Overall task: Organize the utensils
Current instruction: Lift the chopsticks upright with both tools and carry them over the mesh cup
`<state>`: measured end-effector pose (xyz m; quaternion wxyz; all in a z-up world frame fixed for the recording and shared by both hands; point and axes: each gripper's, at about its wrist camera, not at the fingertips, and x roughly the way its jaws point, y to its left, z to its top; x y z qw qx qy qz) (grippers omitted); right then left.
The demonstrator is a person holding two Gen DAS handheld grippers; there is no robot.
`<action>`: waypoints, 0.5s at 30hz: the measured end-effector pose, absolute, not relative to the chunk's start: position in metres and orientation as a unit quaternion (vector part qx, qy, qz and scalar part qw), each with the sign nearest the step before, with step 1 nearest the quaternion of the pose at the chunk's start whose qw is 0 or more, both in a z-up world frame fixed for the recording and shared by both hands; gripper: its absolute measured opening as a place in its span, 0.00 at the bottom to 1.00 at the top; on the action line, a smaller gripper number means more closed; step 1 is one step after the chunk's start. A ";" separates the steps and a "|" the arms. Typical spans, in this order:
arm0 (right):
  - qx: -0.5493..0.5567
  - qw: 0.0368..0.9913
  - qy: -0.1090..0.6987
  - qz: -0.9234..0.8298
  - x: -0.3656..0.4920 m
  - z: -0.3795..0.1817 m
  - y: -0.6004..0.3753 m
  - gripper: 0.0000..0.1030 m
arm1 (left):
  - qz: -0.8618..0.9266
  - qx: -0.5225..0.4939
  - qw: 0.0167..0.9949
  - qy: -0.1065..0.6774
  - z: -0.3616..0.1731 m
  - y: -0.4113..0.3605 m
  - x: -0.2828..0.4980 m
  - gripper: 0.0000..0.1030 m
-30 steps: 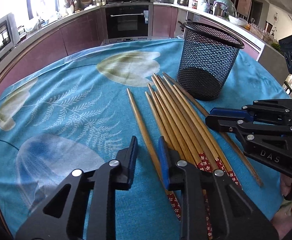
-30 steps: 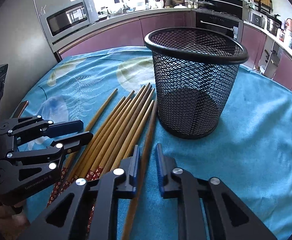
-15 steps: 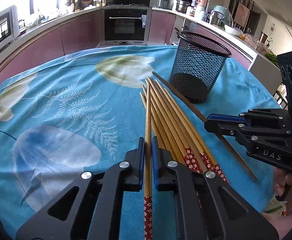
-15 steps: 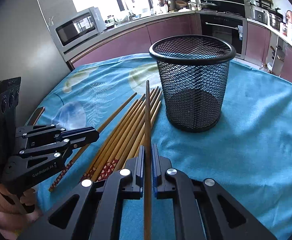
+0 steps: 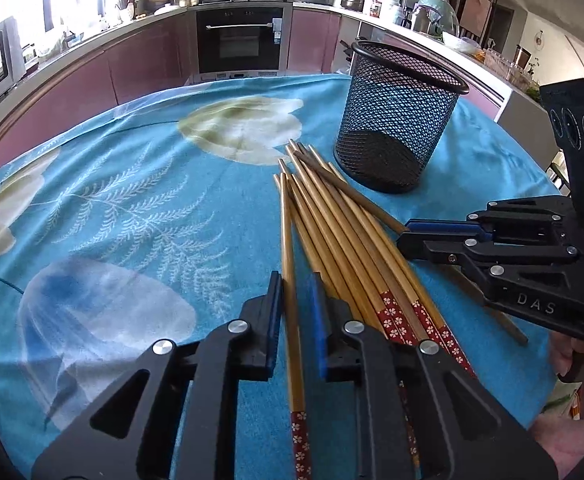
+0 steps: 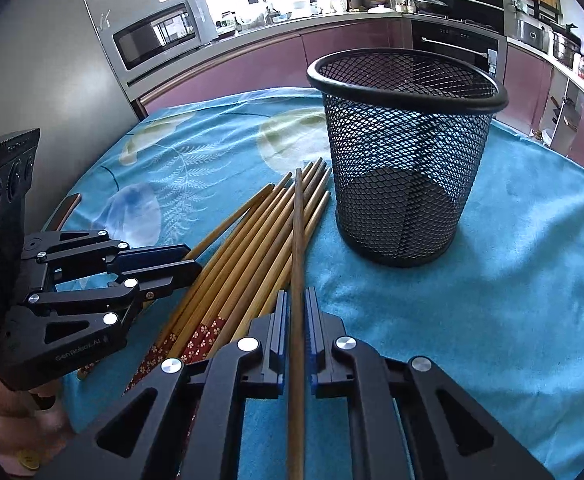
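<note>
Clamping a dark chopstick (image 6: 297, 240) — right gripper (image 6: 295, 300), jaws pinched.

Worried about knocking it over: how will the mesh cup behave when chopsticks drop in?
The mesh cup is empty open wire, probably light, so it may slide or tip. Its base looks narrower than its rim, and long chopsticks could lever it.

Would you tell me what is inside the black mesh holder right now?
Nothing shows inside the black mesh holder: through the mesh only its dark round bottom is visible. The chopsticks all lie on the blue tablecloth beside it. The nearest rim hides a little of the inner wall.
</note>
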<state>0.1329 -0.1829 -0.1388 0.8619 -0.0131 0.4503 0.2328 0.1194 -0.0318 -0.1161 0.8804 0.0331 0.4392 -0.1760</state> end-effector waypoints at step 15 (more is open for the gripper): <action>-0.004 0.888 0.374 0.266 0.103 -0.091 -0.202 0.06 | -0.194 0.002 0.887 0.420 -0.087 -0.024 0.111 0.07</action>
